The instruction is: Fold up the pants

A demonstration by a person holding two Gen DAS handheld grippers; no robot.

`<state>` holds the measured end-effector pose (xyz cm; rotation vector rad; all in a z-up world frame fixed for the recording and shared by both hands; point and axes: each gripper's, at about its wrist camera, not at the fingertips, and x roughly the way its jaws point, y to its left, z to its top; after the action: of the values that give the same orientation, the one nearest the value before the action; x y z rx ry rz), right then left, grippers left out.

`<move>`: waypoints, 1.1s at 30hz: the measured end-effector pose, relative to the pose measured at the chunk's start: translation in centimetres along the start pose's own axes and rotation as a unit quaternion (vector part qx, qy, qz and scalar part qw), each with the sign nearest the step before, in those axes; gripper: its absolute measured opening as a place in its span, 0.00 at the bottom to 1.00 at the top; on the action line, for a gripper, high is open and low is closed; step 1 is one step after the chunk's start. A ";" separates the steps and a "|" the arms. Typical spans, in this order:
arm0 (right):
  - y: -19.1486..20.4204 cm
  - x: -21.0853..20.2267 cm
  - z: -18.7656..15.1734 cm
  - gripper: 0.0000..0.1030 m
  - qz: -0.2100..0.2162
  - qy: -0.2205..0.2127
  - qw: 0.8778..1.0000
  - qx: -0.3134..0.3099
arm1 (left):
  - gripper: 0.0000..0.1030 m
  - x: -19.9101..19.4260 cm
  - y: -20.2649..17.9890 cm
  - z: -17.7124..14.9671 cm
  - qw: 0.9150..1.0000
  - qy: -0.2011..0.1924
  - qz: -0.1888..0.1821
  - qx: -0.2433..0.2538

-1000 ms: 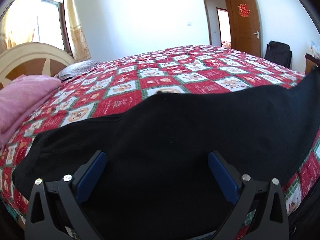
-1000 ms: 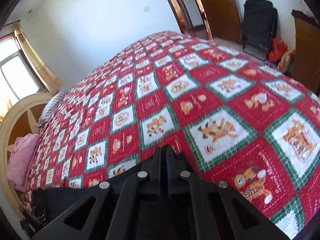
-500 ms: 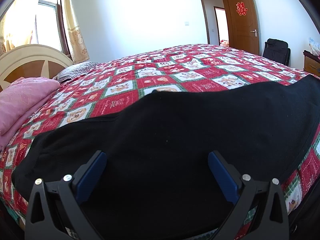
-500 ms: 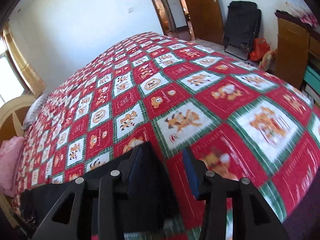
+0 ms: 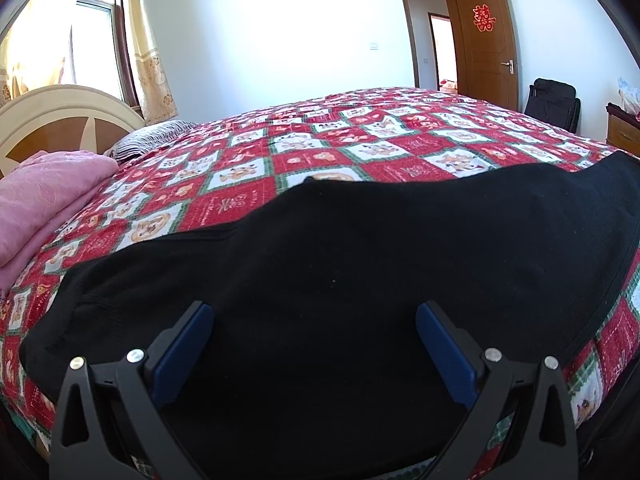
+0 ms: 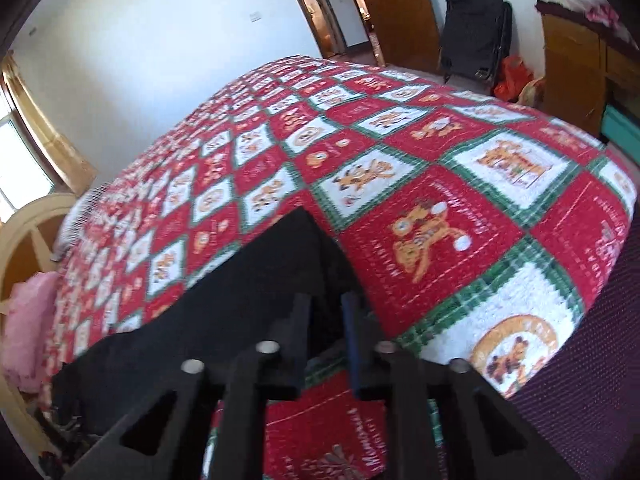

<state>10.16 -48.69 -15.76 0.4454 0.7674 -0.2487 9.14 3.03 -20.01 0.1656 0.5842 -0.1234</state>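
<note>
Black pants (image 5: pixel 360 240) lie spread along the near edge of the red, white and green patterned bedspread (image 5: pixel 320 152). My left gripper (image 5: pixel 314 312) hovers over their middle, wide open, with nothing pinched. In the right wrist view the pants (image 6: pixel 240 292) end in a corner near the bed's edge. My right gripper (image 6: pixel 326 304) sits at that corner with its jaws closing to a narrow gap. The cloth's edge lies between the blue pads (image 6: pixel 352 332), and I see no firm pinch.
A pink blanket (image 5: pixel 44 196), a striped pillow (image 5: pixel 152 138) and a round headboard (image 5: pixel 60 120) are at the left. A brown door (image 5: pixel 488 40), a black bag (image 6: pixel 476 32) and a wooden cabinet (image 6: pixel 576 72) stand beyond the bed. The bed's corner (image 6: pixel 580 280) drops off at the right.
The right gripper was shut over black cloth, opened, and has narrowed again while sliding down to the pants' end by the bed edge. The left gripper has stayed put.
</note>
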 end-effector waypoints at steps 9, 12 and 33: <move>-0.1 -0.6 0.3 0.11 -0.008 0.002 1.000 -0.016 | 1.00 -0.3 0.7 0.9 1.000 0.004 -0.004 -0.004; 1.3 -1.9 0.3 0.18 -0.055 -0.028 0.997 -0.049 | 1.00 -0.4 1.3 1.2 1.000 0.002 -0.001 -0.009; 7.9 4.1 -2.1 0.38 -0.037 0.019 0.988 -0.145 | 1.00 0.5 2.5 0.6 0.999 0.025 -0.010 -0.033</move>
<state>14.71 -40.96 -17.68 0.1463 0.8443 -0.1941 10.28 5.32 -19.53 0.0986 0.6397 -0.1191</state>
